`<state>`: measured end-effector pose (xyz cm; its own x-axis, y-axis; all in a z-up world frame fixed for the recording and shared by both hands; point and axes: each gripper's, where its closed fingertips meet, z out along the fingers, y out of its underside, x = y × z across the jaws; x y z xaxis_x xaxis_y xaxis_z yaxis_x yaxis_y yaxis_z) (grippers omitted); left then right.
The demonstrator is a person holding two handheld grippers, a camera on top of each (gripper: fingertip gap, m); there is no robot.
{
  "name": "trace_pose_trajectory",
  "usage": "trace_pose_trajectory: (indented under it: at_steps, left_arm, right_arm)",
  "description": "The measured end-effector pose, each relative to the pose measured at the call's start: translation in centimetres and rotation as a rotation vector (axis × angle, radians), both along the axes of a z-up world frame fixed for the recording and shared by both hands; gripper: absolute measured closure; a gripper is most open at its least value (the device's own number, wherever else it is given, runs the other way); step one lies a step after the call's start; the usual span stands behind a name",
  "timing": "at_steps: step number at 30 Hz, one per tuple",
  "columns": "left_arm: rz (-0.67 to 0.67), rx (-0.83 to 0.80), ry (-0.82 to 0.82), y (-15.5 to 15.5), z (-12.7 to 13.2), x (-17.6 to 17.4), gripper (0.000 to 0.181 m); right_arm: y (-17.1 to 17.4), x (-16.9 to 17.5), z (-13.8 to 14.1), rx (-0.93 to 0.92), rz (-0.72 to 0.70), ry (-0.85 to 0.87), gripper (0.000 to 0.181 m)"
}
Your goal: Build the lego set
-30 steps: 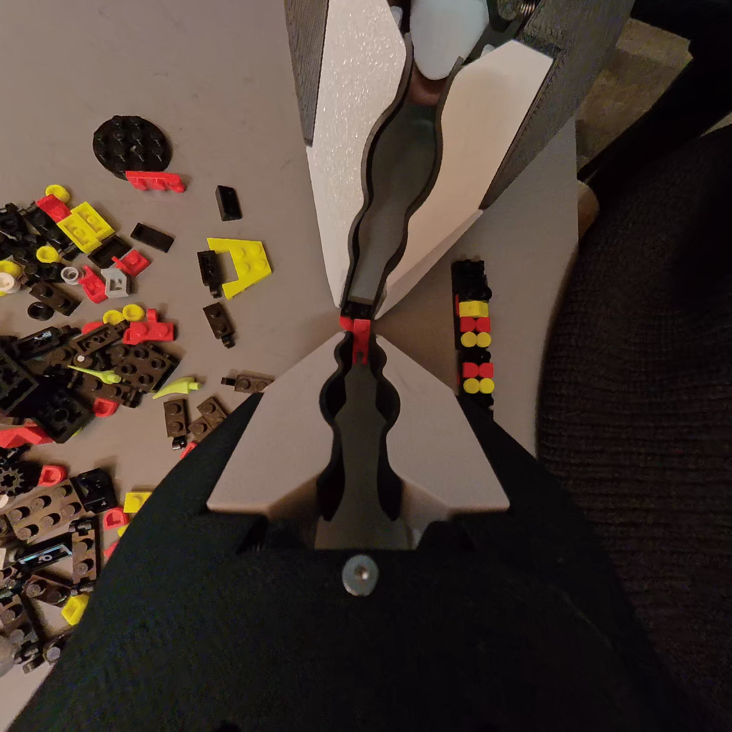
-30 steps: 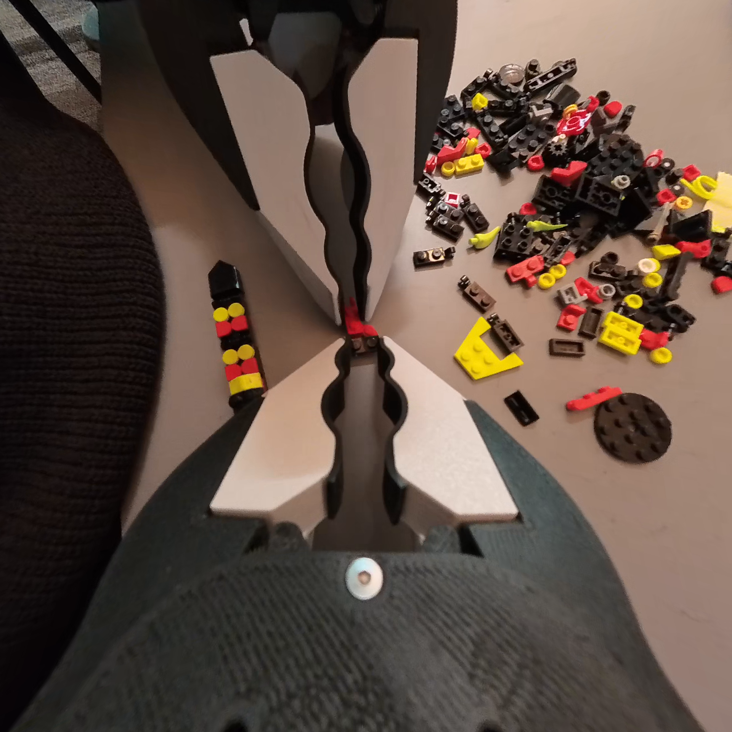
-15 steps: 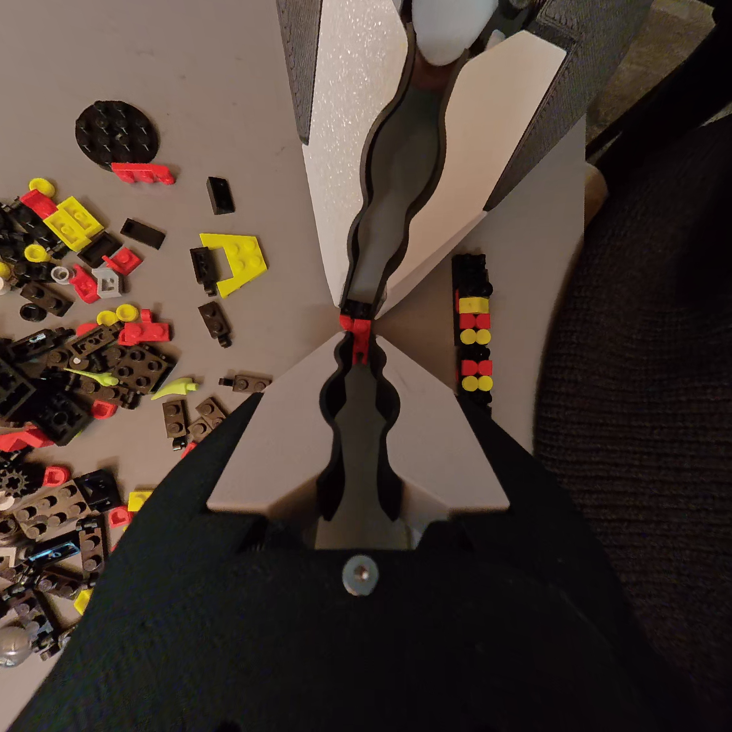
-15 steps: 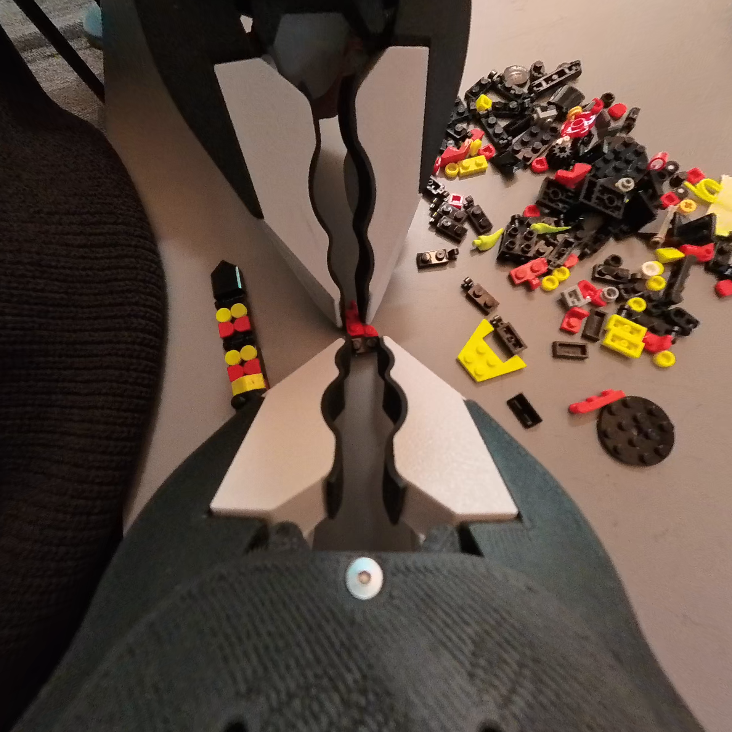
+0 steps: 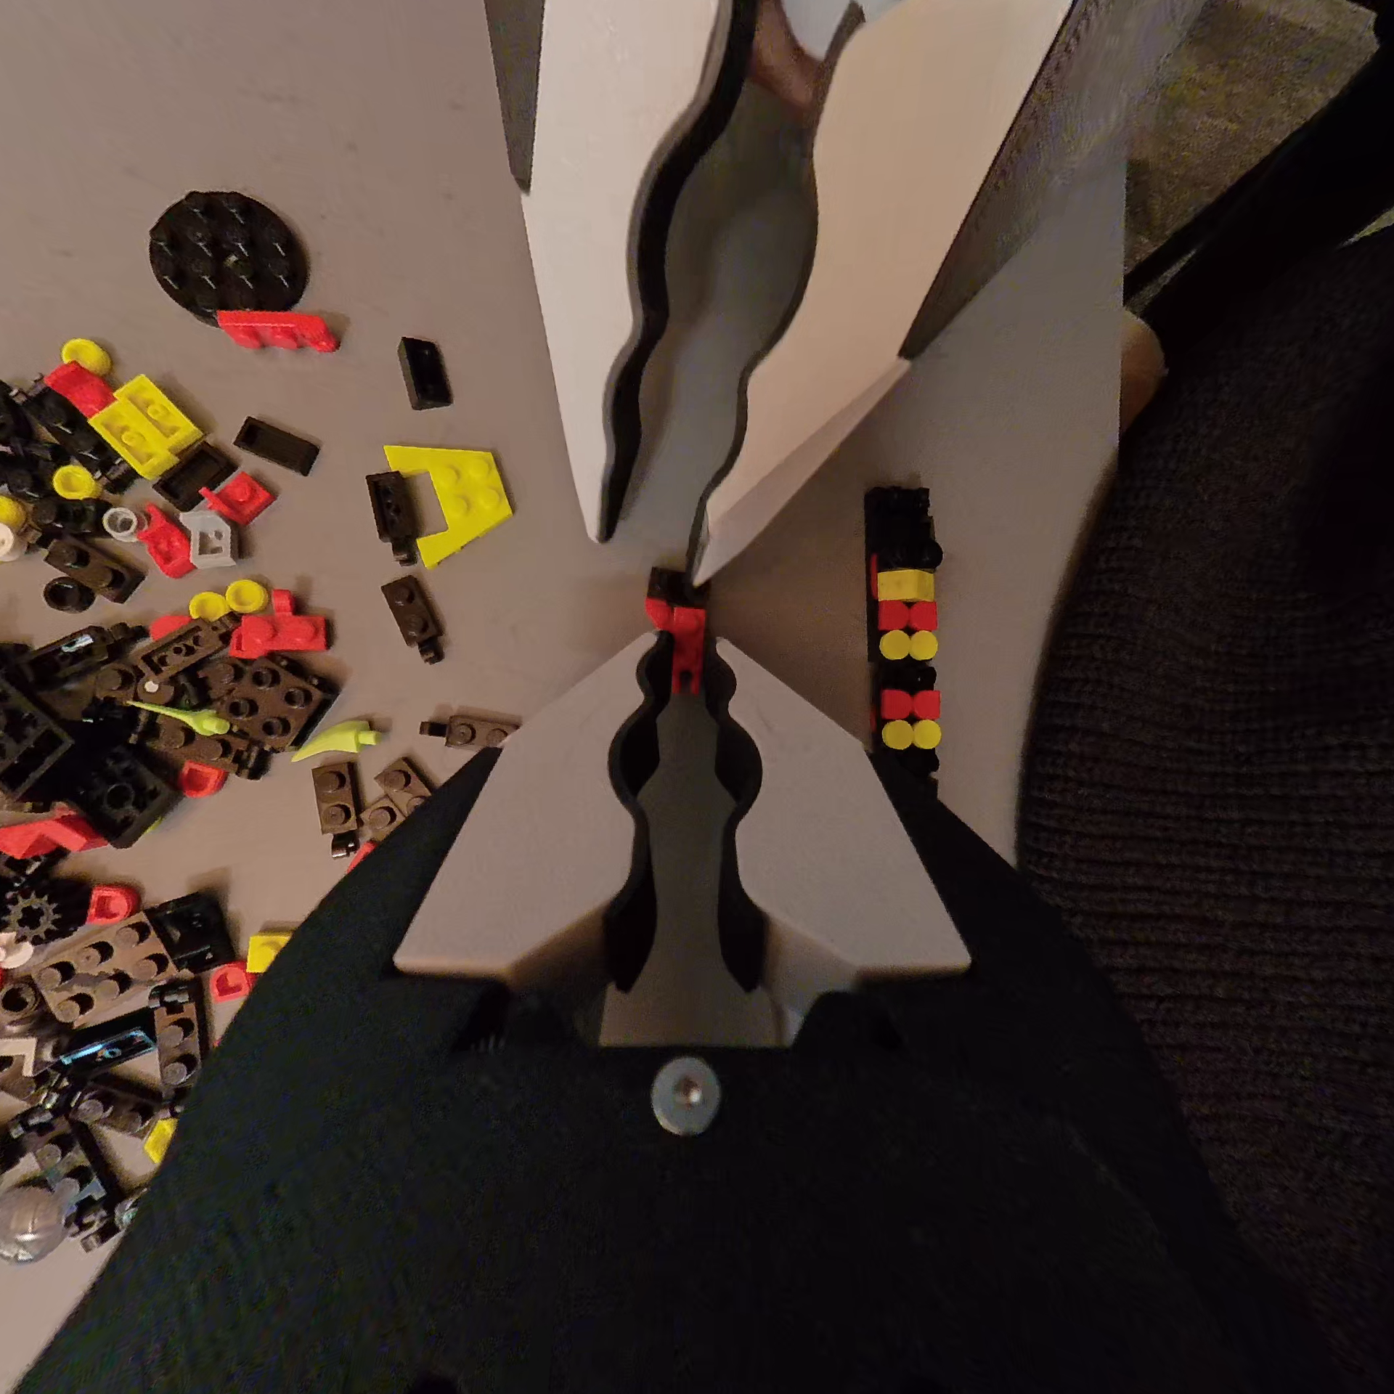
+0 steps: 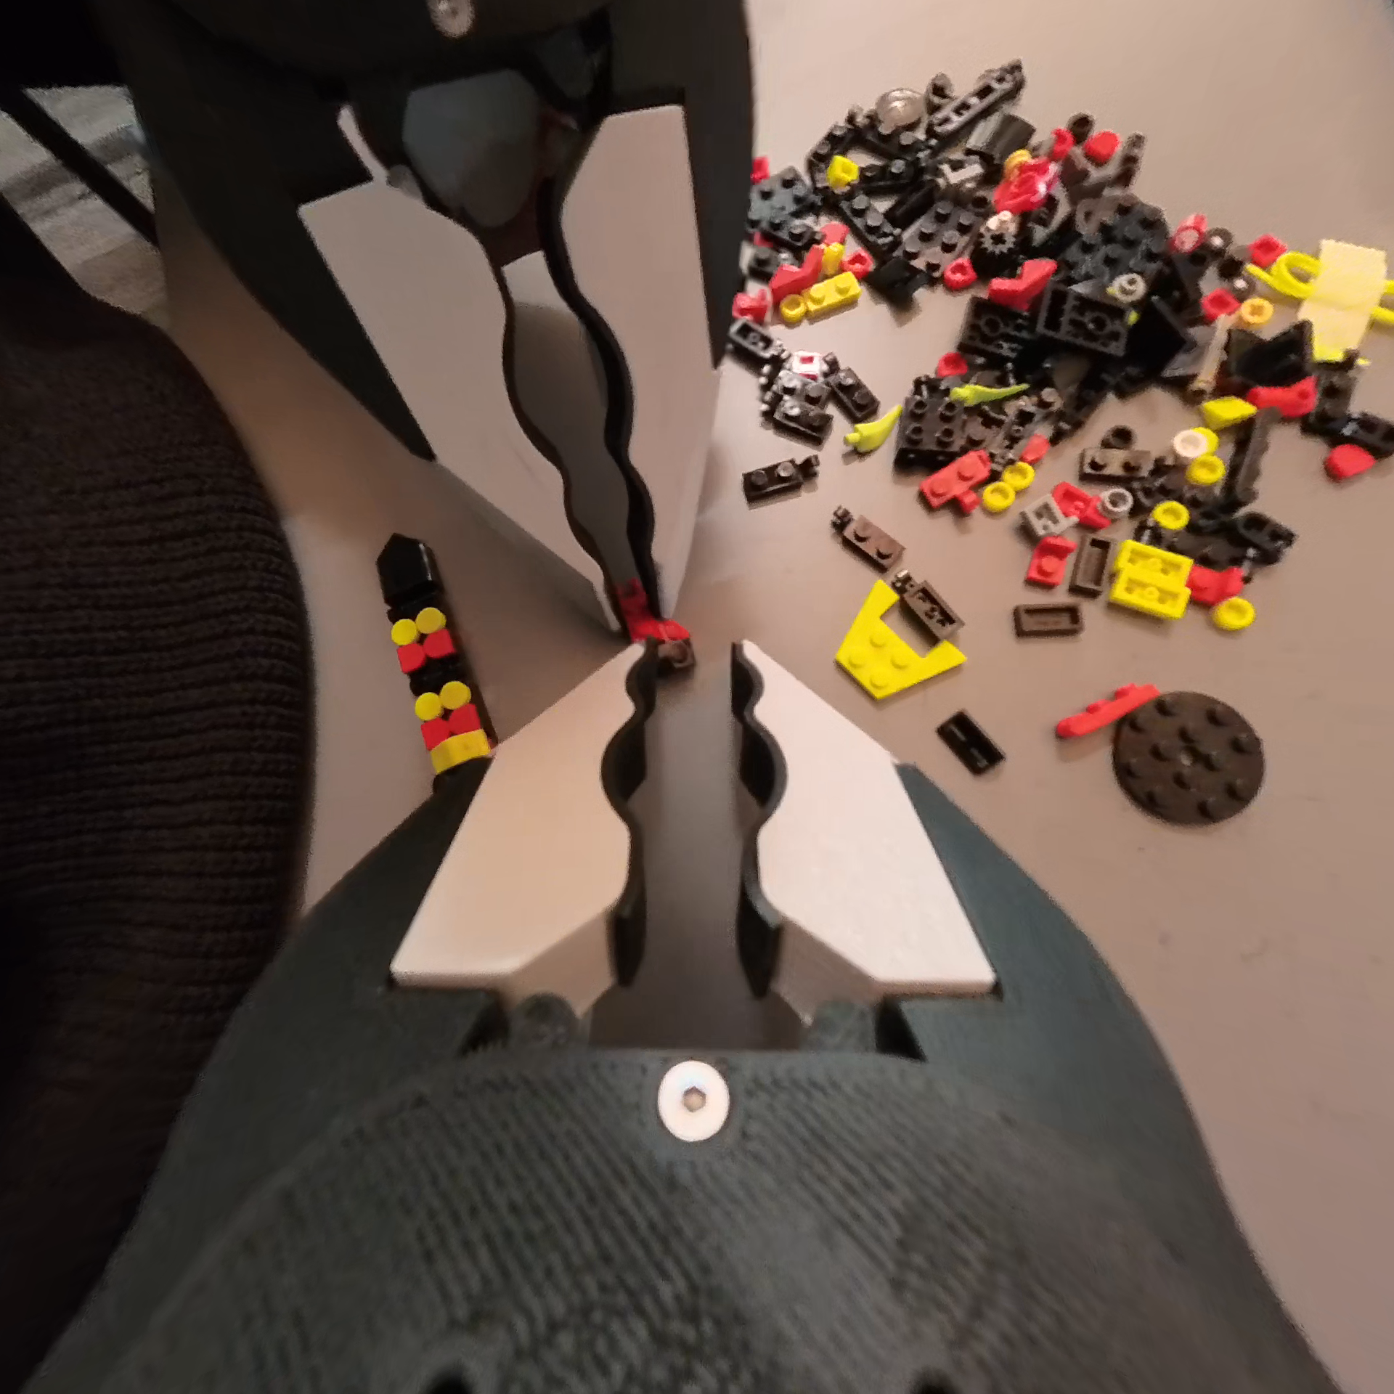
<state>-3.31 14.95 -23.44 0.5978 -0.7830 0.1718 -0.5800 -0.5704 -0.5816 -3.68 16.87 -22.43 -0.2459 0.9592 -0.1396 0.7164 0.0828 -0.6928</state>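
My left gripper [image 5: 686,647] is shut on a small red piece [image 5: 681,624] held above the table. A small black piece [image 5: 667,584] sits joined to the red piece's far end. My right gripper [image 6: 690,652] faces the left one tip to tip with its jaws apart. The black piece [image 6: 675,653] rests against its left fingertip only. In the right wrist view the left gripper [image 6: 641,603] grips the red piece [image 6: 643,620]. A built strip of black, red and yellow pieces [image 5: 905,641] [image 6: 437,664] lies on the table beside the grippers.
A pile of loose black, red and yellow pieces [image 5: 113,679] [image 6: 1056,339] covers one side of the grey table. A yellow wedge plate [image 5: 460,490] [image 6: 890,656] and a black round plate [image 5: 226,256] [image 6: 1188,758] lie nearer. Dark knitted fabric [image 5: 1207,754] [image 6: 113,679] borders the table edge. The right tips stand about 10 cm off the black round plate [image 6: 1188,758].
My right gripper has opened and let go of the black piece, which stays on the red piece in the left gripper. The left gripper has stayed shut.
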Motion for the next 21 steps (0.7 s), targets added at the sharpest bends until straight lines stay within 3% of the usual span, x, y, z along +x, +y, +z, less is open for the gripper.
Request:
trace_pose_trajectory:
  at_steps: [6,13,21]
  left_arm:
    - [0.009,-0.008,0.001,0.1,0.0,0.0,0.176]
    - [0.018,-0.019,0.006,0.1,0.0,0.1,0.176]
    - [0.027,-0.03,0.011,0.0,0.0,0.0,0.176]
  right_arm:
    - [0.0,1.3,0.0,-0.087,-0.116,-0.103,0.16]
    - [-1.8,0.6,-0.3,-0.245,-0.172,-0.128,0.156]
    - [-1.1,0.3,-0.6,-0.209,-0.175,-0.113,0.166]
